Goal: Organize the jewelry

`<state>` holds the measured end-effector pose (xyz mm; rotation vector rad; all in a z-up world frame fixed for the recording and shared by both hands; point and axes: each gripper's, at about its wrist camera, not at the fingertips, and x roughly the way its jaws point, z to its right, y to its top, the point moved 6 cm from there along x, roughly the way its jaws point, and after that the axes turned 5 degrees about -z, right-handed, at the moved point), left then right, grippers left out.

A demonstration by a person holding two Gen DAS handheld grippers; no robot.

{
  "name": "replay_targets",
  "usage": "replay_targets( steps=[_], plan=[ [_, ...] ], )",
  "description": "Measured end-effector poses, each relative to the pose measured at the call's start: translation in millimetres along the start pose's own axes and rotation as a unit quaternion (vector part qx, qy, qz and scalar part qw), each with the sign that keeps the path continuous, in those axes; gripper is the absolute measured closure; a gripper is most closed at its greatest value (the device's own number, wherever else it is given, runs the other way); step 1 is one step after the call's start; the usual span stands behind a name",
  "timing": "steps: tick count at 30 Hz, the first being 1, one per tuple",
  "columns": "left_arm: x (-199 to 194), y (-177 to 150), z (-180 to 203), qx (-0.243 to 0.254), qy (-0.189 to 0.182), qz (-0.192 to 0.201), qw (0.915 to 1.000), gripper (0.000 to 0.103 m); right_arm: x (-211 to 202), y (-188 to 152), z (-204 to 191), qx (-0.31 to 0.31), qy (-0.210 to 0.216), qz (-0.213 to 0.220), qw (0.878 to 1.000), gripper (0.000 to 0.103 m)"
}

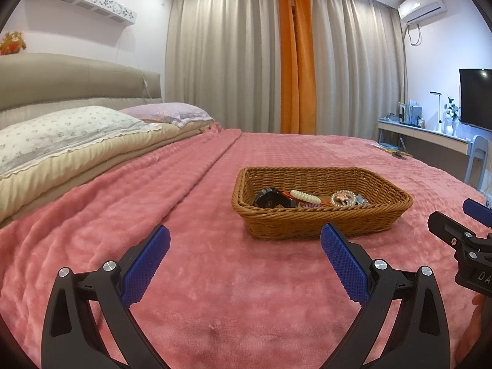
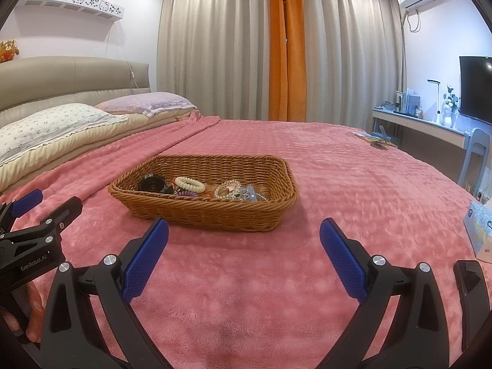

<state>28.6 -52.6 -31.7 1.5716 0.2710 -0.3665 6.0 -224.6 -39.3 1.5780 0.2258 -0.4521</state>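
Basket (image 2: pixel 215 212) of jewelry on pink blanket (image 2: pixel 353 184).
Left gripper (image 1: pixel 244 240) and right gripper (image 2: pixel 244 233) near, fingers wide apart, holding nothing; "GenRobot.AI" printed on left one.

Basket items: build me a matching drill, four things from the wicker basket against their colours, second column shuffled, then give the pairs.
Things, all inside the wicker basket:
1. spiral hair tie
2. round disc-shaped object
3. coiled band
4. beaded bracelet

Colours:
A. purple
B. clear, sparkly
C. cream white
D. black

Pairs: 1-C, 2-D, 3-A, 4-B.

The left gripper and right gripper both stand open short of the basket, holding nothing.
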Motion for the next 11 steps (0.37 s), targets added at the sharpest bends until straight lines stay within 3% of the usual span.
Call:
replay_targets(
  steps=[11],
  plan=[
    [2.0,0.9,-4.8,-0.014,-0.008,-0.009,0.9998,0.007,0.4,-2.5,0.8,0.003,0.002,-0.003,1.0,0.009]
  ],
)
